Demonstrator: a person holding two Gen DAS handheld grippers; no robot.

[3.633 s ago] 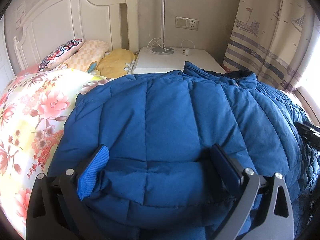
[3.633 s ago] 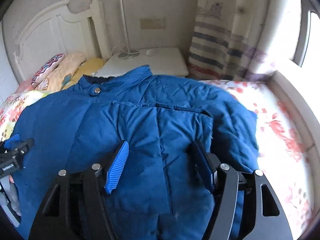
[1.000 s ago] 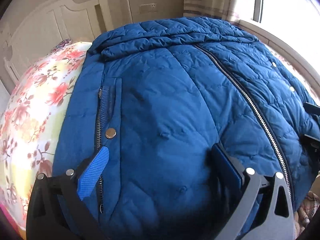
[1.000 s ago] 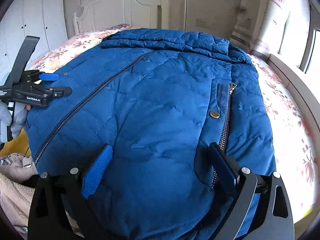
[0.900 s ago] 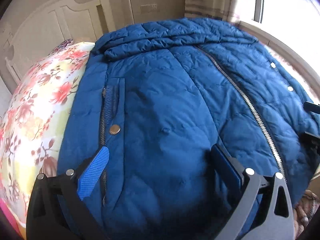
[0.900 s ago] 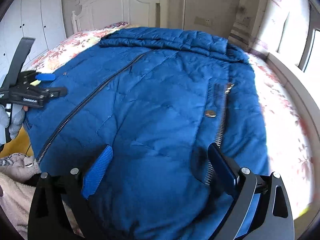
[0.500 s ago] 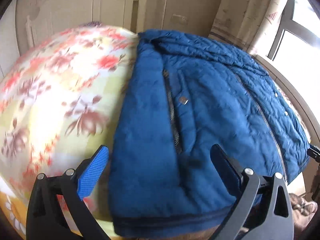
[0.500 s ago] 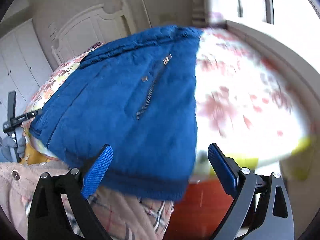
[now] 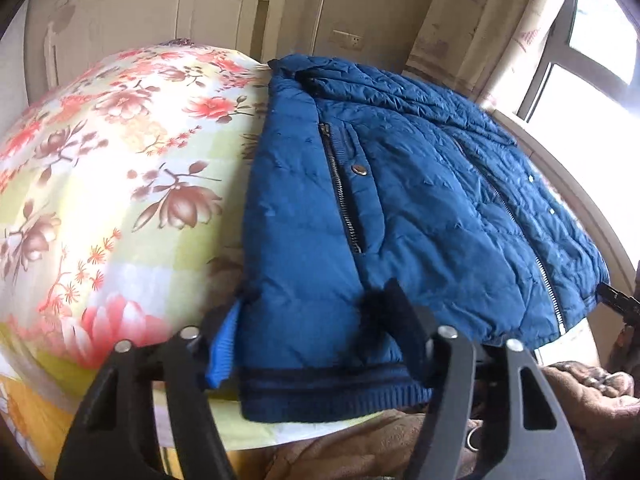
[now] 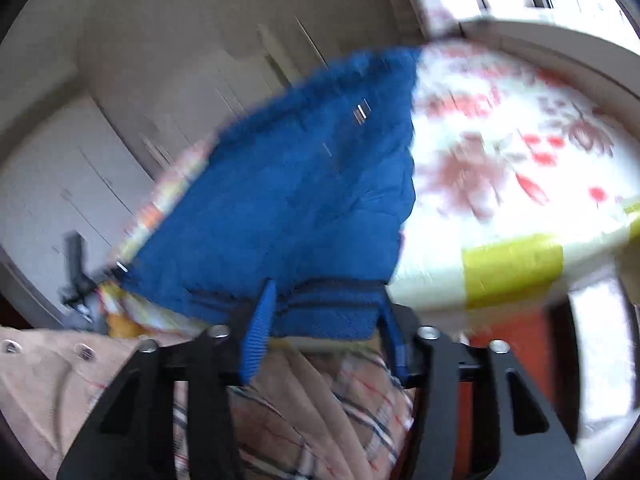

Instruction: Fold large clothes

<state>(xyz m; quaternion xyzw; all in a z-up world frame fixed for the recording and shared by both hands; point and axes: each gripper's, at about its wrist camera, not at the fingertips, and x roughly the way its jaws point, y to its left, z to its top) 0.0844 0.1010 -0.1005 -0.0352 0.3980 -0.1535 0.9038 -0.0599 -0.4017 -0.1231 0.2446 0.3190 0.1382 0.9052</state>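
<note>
Left gripper (image 9: 310, 320) at the near-left hem corner of the blue down jacket (image 9: 400, 200), jaws closing, ribbed hem band and corner between the fingers; full pinch on the cloth not certain. Right gripper (image 10: 326, 318) at the opposite hem corner (image 10: 332, 312), jaws closing too, hem band between the blue pads; picture blurred, contact likewise not clear. Below both grippers, beige and plaid padded clothing (image 10: 312, 412) at the bed's foot.

Jacket spread front up on the floral bedsheet (image 9: 120, 160), hem hanging slightly over the near bed edge, collar toward the headboard. Pocket zipper (image 9: 342, 192) and snap button (image 9: 359, 169) on the left panel, main front zipper (image 9: 548, 276) running down the right side. Bare sheet left of the jacket in the left wrist view, right of it in the right wrist view.

Beyond: white headboard (image 9: 160, 20), wall socket (image 9: 346, 40), curtain (image 9: 480, 20), bright window (image 9: 592, 40). White wardrobe doors (image 10: 80, 160) far left in the right wrist view.
</note>
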